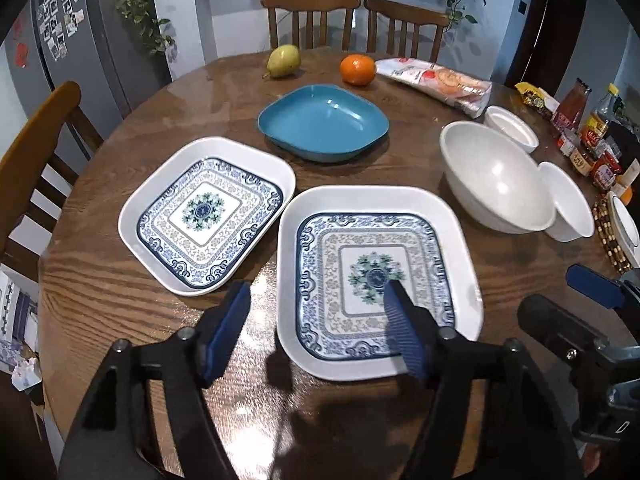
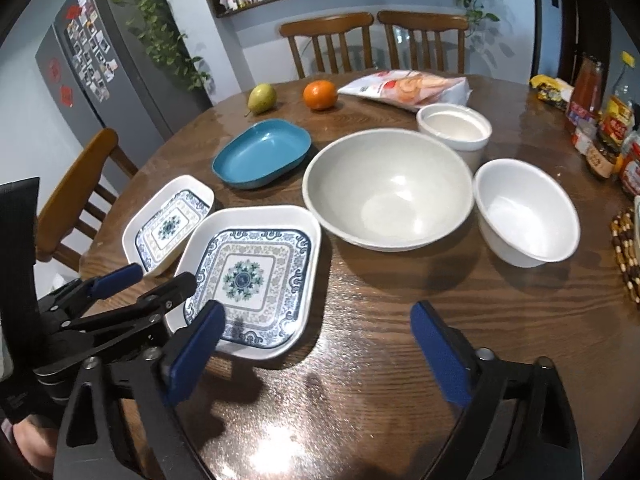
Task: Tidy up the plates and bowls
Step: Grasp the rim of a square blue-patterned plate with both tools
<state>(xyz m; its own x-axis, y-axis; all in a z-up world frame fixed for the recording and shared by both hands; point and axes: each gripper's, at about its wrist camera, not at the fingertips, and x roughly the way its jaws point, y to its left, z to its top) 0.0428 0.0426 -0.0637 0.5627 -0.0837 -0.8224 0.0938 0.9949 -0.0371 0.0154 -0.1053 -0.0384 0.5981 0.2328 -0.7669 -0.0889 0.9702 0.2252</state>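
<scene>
Two white square plates with blue patterns lie side by side on the wooden table: the near one (image 1: 372, 280) (image 2: 252, 276) and the left one (image 1: 208, 212) (image 2: 168, 224). A blue dish (image 1: 324, 120) (image 2: 260, 152) sits behind them. A large white bowl (image 1: 496, 176) (image 2: 388, 188) and two smaller white bowls (image 2: 524, 212) (image 2: 456, 128) stand to the right. My left gripper (image 1: 316, 328) is open, its fingers straddling the near plate's left rim. My right gripper (image 2: 316, 352) is open and empty above bare table, right of that plate.
A pear (image 1: 284, 60), an orange (image 1: 357, 69) and a snack bag (image 1: 436, 80) lie at the table's far side. Bottles and jars (image 2: 608, 128) crowd the right edge beside a beaded mat (image 2: 626, 252). Wooden chairs (image 1: 312, 20) ring the table.
</scene>
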